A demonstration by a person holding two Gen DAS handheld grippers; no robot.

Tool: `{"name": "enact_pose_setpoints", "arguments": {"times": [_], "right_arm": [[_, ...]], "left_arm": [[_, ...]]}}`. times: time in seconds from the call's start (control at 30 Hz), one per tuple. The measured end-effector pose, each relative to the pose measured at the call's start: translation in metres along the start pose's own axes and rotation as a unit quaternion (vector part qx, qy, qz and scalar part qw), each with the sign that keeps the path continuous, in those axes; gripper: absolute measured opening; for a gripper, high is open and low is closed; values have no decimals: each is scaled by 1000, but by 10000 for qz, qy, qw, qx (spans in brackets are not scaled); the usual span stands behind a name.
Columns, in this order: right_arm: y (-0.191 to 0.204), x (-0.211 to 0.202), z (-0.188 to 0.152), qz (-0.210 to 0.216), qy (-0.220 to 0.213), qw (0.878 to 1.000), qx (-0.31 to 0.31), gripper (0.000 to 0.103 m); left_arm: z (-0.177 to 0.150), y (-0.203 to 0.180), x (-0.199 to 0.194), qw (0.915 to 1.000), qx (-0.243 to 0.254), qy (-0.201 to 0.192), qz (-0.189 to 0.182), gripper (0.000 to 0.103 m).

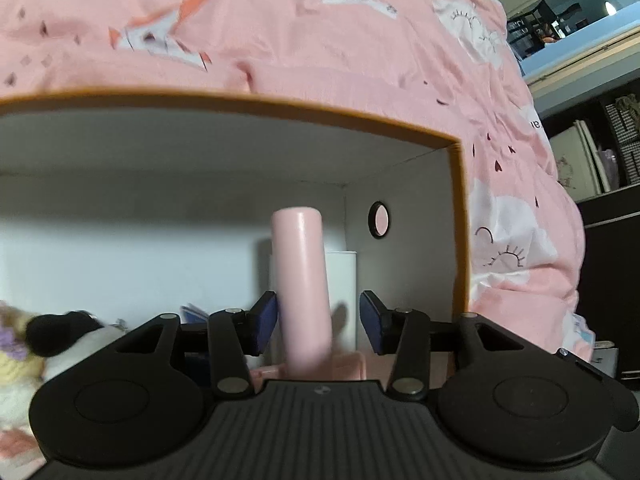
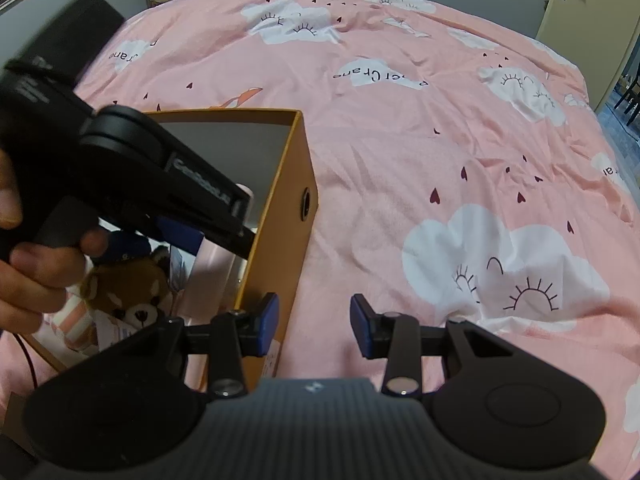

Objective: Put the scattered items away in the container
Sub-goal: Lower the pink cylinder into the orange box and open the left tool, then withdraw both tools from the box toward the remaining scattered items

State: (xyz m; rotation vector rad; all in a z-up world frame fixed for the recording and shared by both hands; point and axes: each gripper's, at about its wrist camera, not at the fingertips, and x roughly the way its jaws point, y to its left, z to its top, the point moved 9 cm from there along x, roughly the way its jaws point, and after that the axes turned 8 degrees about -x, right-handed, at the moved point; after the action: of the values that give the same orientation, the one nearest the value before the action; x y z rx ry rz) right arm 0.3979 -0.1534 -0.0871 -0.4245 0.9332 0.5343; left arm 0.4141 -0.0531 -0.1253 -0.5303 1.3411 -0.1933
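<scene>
Blue-padded left gripper (image 1: 319,326) sits inside the orange cardboard box with white lining (image 1: 459,216), fingers spread around a pale pink cylindrical tube (image 1: 302,288); the left pad is close to it, contact unclear, the right pad apart. Tube stands nearly upright near the box's right wall, probably just being released. Beside it: white upright cylinder (image 1: 342,296), brown plush toy (image 2: 136,300), black-and-white plush (image 1: 64,330). Right gripper (image 2: 312,326) hovers empty, fingers spread, just outside the box wall, above the pink cloud-print bedspread (image 2: 440,120).
</scene>
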Motion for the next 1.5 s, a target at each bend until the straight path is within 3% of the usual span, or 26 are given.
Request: {"name": "enact_pose_setpoints", "arguments": {"times": [0.13,0.2,0.27,0.67,0.8,0.93,1.2,1.5], "right_arm": [[2,-4,-3,8,-24,10000,23,43],[3,-7,-5,17,-40,10000,28,43],[5,-10,-6,8,-61,10000,20,43],[8,-17,-16,61,-56,9999,105,43],[11,-23,-18,75,-92,9999,103,43],[11,-33,-19,104,-155,9998,75,43],[26,-67,-20,223,-430,9988,89,43],[69,-128,-33,635,-1102,9919,-61,44]], "left_arm": [[-10,-8,-14,9995,296,-34,111,51],[-16,-11,-19,9989,420,-34,202,42],[-21,-14,-21,9983,520,-20,276,40],[-39,-14,-11,9975,564,38,422,36],[-42,-18,-19,9951,786,-192,569,36],[-45,-24,-43,9897,1061,-505,820,38],[-71,-34,-111,9765,1498,-1231,946,40],[-134,-12,-187,9511,2098,-1883,1260,40]]}}
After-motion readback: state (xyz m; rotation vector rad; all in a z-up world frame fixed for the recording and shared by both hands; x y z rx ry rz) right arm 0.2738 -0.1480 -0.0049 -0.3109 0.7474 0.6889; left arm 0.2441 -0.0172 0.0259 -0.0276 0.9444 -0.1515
